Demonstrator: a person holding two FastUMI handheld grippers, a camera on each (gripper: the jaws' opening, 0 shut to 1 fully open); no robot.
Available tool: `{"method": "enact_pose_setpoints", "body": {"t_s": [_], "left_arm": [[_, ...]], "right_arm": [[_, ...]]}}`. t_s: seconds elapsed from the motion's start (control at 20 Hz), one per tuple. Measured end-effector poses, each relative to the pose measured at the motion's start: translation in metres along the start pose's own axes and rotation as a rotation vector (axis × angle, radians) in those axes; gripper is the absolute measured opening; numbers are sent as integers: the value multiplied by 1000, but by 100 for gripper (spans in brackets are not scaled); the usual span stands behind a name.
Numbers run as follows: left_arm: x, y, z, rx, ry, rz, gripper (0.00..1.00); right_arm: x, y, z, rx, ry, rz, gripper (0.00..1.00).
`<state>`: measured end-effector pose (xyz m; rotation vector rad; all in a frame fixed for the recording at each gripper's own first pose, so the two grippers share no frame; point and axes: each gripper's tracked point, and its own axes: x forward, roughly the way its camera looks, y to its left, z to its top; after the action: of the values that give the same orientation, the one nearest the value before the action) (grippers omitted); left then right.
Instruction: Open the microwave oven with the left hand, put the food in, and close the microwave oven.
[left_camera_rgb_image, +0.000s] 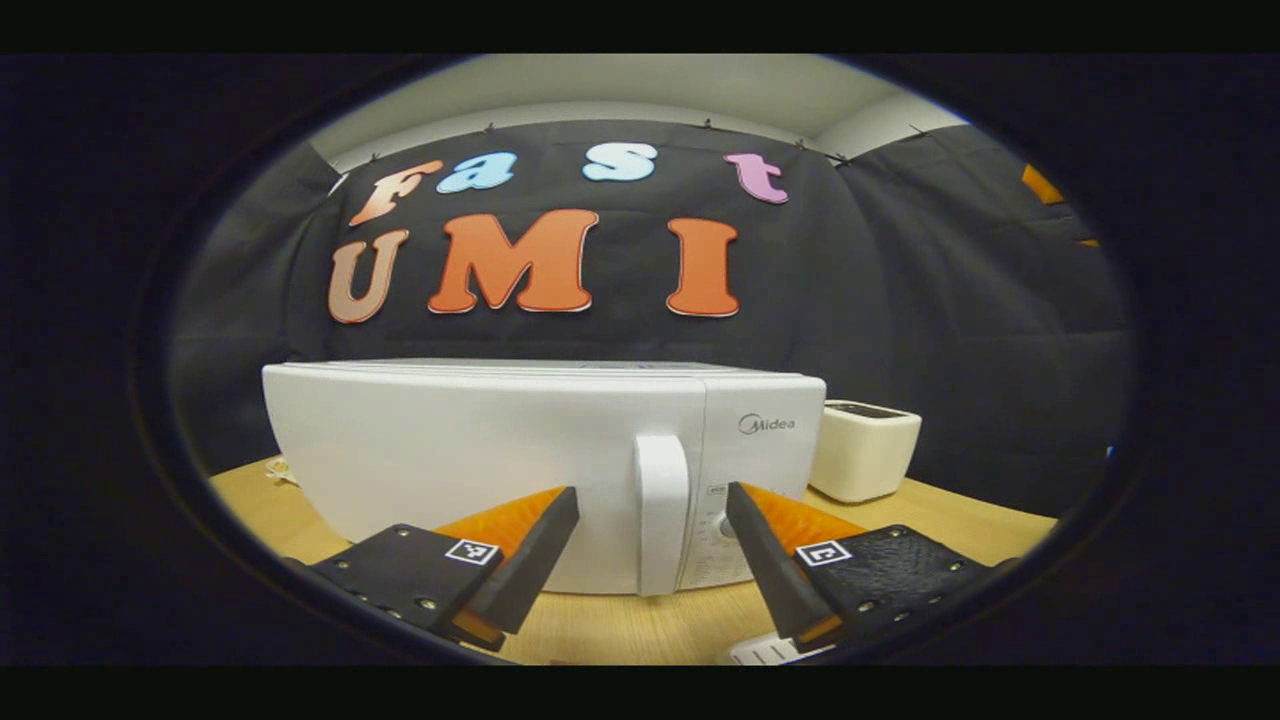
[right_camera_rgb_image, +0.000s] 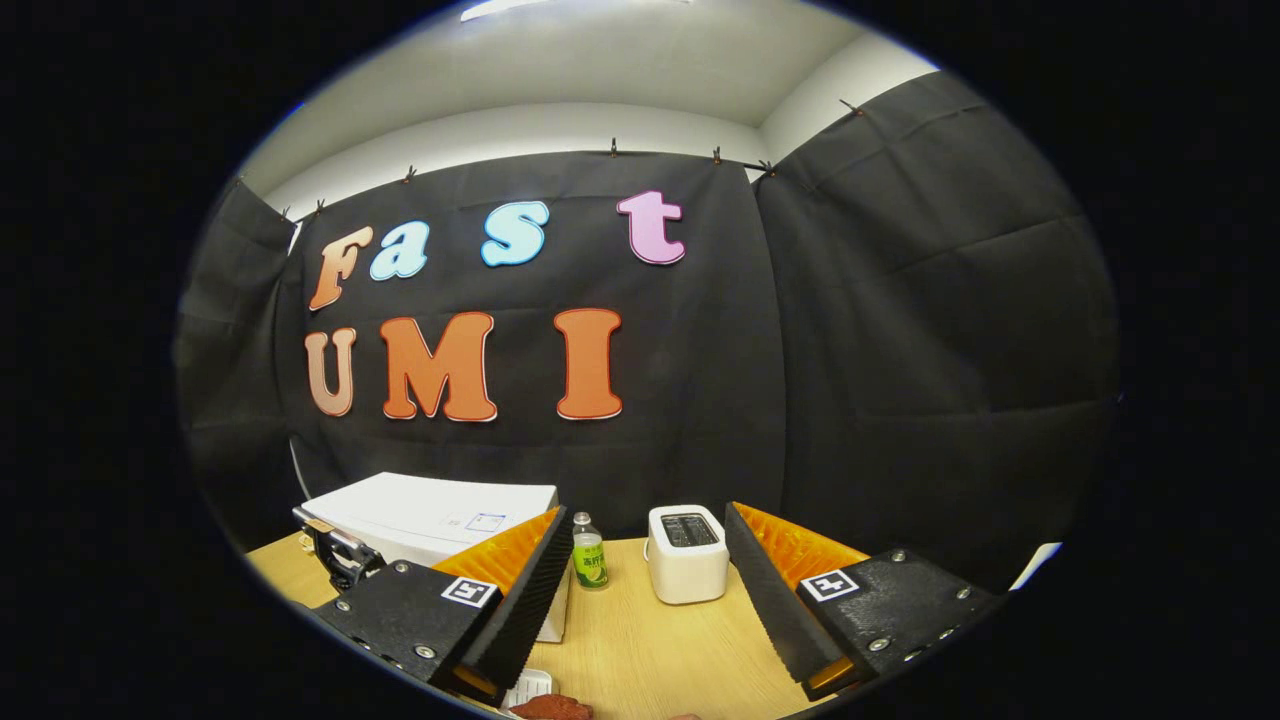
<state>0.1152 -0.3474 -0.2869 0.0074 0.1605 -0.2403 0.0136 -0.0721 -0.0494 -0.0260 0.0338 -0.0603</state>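
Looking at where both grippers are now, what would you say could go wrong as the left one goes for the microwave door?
1. The left gripper is open astride the door handle without gripping it; shutting off-centre could let it slip.
2. The microwave looks free-standing on the table, so a hard pull might drag it.
3. In the right gripper view, a bottle and toaster stand beside it and could be knocked.

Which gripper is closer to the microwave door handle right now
Left. The left gripper sits open just before the handle, fingers either side. The right gripper hangs higher and farther back, above the table.
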Motion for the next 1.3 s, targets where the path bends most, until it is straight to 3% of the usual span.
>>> {"method": "enact_pose_setpoints", "body": {"t_s": [0.15, 0.2, 0.25, 0.3, 0.35, 0.45, 0.5, 0.6, 0.65, 0.7, 0.8, 1.05, 1.25, 1.3], "left_arm": [[5, -12, -6, 30, 6, -57, 68], [6, -8, -9, 55, 16, -48, 48], [5, -4, -9, 82, 20, -41, 41], [6, -8, -8, 80, 12, -46, 22], [6, -7, -9, 63, 8, -55, 25], [1, -5, -9, 39, 0, -72, 13], [3, -7, -11, 45, 6, -83, 16], [2, -7, -13, 45, 20, -106, 4], [-3, -7, -14, 28, 36, -109, 3], [-12, -5, -11, 10, 15, -114, 9], [-31, -7, -9, 30, -5, -145, 8], [-79, -2, -12, 16, 16, -275, 4], [-121, 10, -12, 12, 39, -365, 8], [-131, 16, -9, 19, 38, -381, 4]], "right_arm": [[3, -4, -5, 7, 11, -3, 94], [4, -5, -7, 8, 15, -8, 94], [4, -8, -8, 8, 17, -12, 94], [4, -8, -10, 10, 19, -15, 95], [4, -9, -12, 13, 23, -15, 94], [5, -7, -14, 21, 27, -12, 94], [5, -6, -14, 25, 26, -12, 94], [6, -3, -16, 28, 25, -6, 94], [7, -1, -18, 24, 26, -2, 94], [8, 1, -21, 17, 30, 0, 94], [9, 2, -24, 6, 40, -1, 94], [9, 16, -35, 0, 65, 24, 94], [8, 28, -39, 7, 78, 42, 94], [7, 31, -40, 5, 79, 48, 95]]}}
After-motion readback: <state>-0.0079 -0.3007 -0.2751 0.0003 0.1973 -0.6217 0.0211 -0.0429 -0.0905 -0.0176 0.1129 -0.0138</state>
